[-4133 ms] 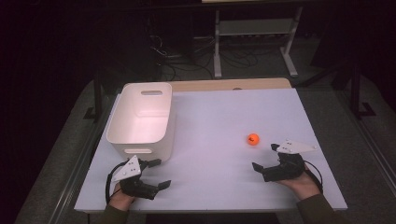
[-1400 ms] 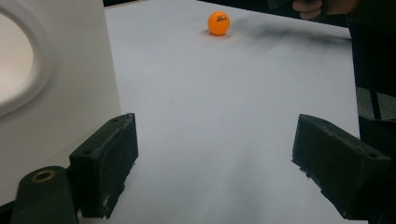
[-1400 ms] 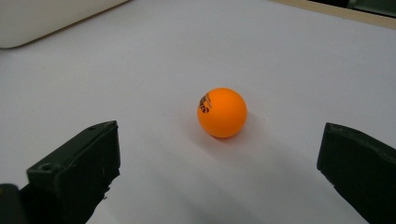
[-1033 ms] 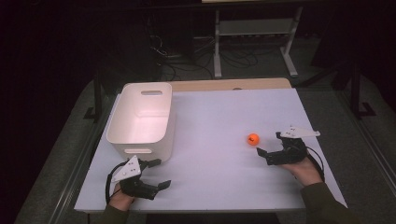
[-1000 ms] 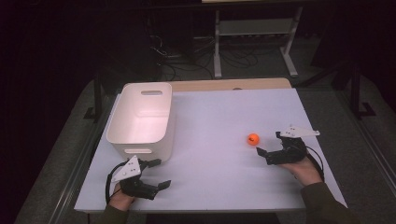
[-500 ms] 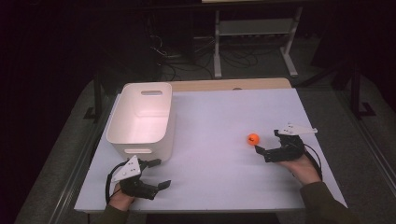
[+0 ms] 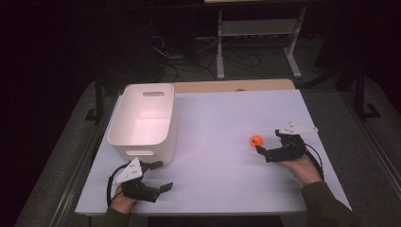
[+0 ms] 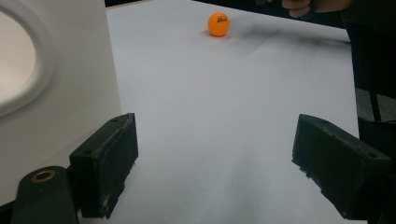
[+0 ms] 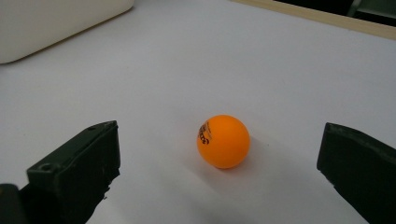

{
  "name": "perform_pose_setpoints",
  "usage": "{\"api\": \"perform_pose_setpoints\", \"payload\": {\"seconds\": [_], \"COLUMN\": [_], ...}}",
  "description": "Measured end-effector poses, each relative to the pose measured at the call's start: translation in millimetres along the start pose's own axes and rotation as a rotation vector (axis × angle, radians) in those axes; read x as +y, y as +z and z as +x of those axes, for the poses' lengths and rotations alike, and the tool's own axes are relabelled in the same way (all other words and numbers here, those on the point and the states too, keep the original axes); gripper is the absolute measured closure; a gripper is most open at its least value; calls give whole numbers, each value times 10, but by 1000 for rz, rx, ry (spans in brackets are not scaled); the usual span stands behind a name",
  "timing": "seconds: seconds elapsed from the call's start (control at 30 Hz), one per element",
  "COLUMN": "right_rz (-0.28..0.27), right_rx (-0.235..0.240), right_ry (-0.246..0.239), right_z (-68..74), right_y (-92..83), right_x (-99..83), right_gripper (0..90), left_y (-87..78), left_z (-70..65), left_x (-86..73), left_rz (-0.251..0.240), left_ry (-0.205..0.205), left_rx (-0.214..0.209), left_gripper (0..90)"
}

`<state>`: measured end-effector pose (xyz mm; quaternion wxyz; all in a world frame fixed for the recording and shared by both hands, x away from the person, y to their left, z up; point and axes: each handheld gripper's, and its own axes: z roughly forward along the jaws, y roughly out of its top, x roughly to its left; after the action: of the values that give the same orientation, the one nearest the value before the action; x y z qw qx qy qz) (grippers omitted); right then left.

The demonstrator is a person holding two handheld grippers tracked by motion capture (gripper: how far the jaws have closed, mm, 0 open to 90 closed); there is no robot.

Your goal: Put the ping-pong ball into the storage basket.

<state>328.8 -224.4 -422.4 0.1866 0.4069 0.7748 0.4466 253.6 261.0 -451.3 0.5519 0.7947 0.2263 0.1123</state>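
While the right gripper (image 9: 219,186) waits wide open just short of the ball (image 9: 223,141), nothing is grasped yet. Pickup remains; the left gripper (image 7: 156,182) rests open by the bin (image 7: 142,142).

Brightly lit white table (image 7: 222,127) amid dark, dim surroundings; soft shadows, slightly grainy high view, blurred near jaws.

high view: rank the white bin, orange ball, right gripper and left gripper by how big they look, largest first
1. white bin, by far the largest.
2. left gripper and right gripper: they look about alike, and the left one is nearer the camera, so I would not rank them.
3. orange ball, the smallest.
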Motion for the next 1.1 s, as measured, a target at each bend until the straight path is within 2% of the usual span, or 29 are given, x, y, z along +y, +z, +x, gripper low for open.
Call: {"api": "perform_pose_setpoints", "payload": {"seconds": [1.1], "right_rz": [-18], "right_rx": [15], "right_ry": [-6], "right_z": [28], "right_y": [169], "right_x": [169], "right_gripper": [0], "left_y": [-3], "left_z": [-2], "left_x": [-1], "left_rz": [-2], "left_ry": [0], "left_rx": [0], "left_gripper": [141]}}
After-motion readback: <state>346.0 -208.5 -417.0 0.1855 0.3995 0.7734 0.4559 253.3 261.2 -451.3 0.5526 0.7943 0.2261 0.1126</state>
